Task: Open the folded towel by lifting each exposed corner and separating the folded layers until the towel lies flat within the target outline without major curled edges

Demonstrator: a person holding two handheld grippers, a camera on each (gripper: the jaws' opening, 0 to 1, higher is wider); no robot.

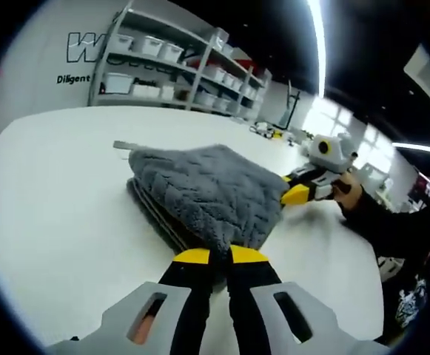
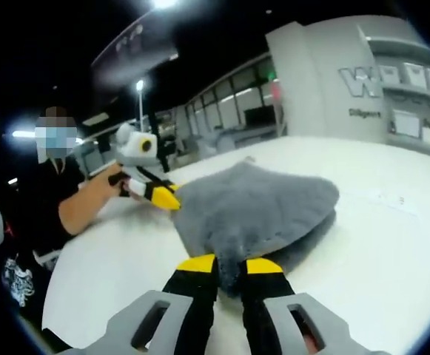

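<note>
Both grippers pinch the grey towel (image 1: 203,192): left gripper (image 1: 220,255) at its 6 o'clock edge, right gripper (image 2: 229,263) likewise. White table (image 1: 59,207) lies bare around; shelves (image 1: 177,66) at 12.

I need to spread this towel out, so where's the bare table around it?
In the left gripper view, bare table runs between the towel and the shelves. It's crowded at the towel's corners, where the left gripper and right gripper pinch it.

Grey fluffy towel (image 1: 207,194) (quilted, still folded in layers) lies humped on white table (image 1: 59,200).
</note>
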